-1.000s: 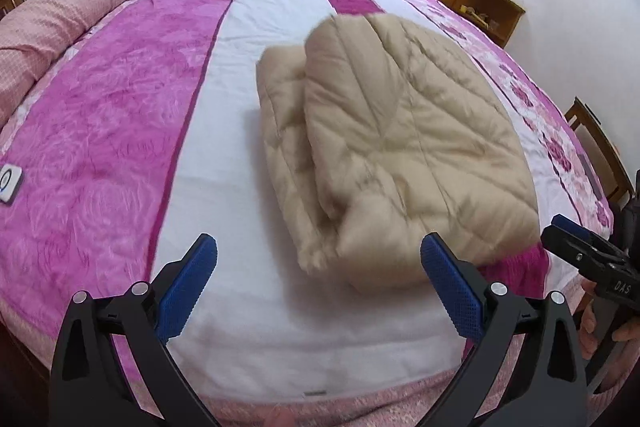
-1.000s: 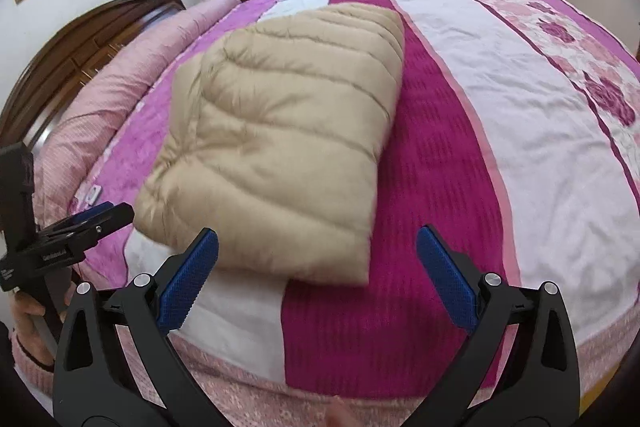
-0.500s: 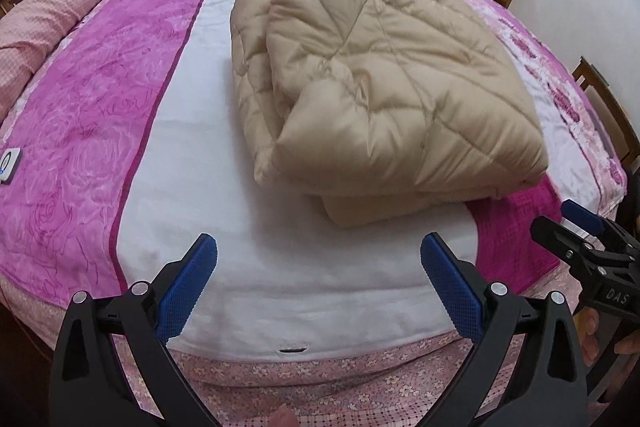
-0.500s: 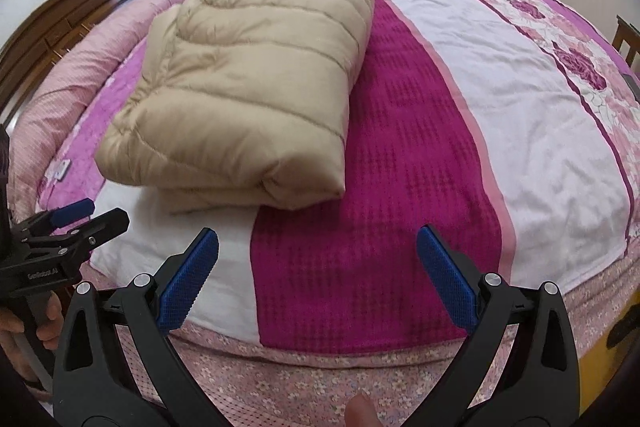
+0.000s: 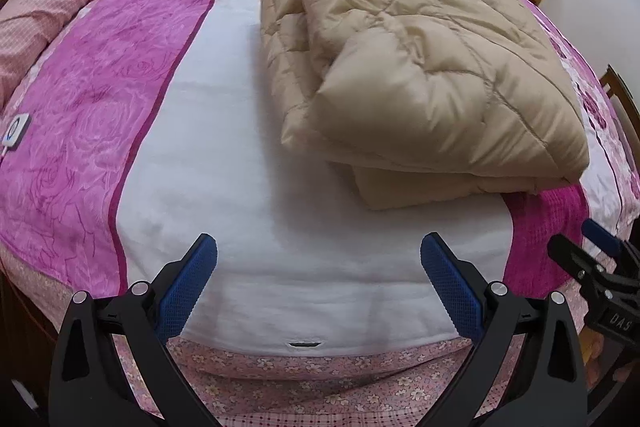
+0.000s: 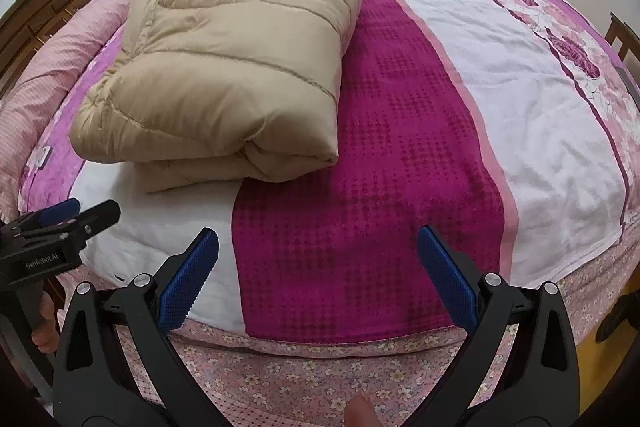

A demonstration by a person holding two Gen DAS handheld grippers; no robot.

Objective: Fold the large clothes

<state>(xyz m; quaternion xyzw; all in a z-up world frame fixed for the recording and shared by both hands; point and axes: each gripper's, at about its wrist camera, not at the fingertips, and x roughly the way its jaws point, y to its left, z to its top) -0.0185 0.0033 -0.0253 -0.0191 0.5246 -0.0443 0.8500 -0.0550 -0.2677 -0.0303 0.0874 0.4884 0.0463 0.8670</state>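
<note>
Folded beige coat (image 5: 432,67) lying on a bed (image 5: 256,211) with a pink, white and magenta cover.

The coat rests across the white and magenta stripes, apart from both tools. Left gripper (image 5: 318,281) and right gripper (image 6: 318,277) hover at the bed's near edge, jaws spread wide, holding nothing. A small white device (image 5: 14,131) lies on the pink stripe.

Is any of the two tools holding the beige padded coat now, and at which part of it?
Nothing is held. The left tool and the right tool are both open, apart from the folded coat lying on the bed.
</note>
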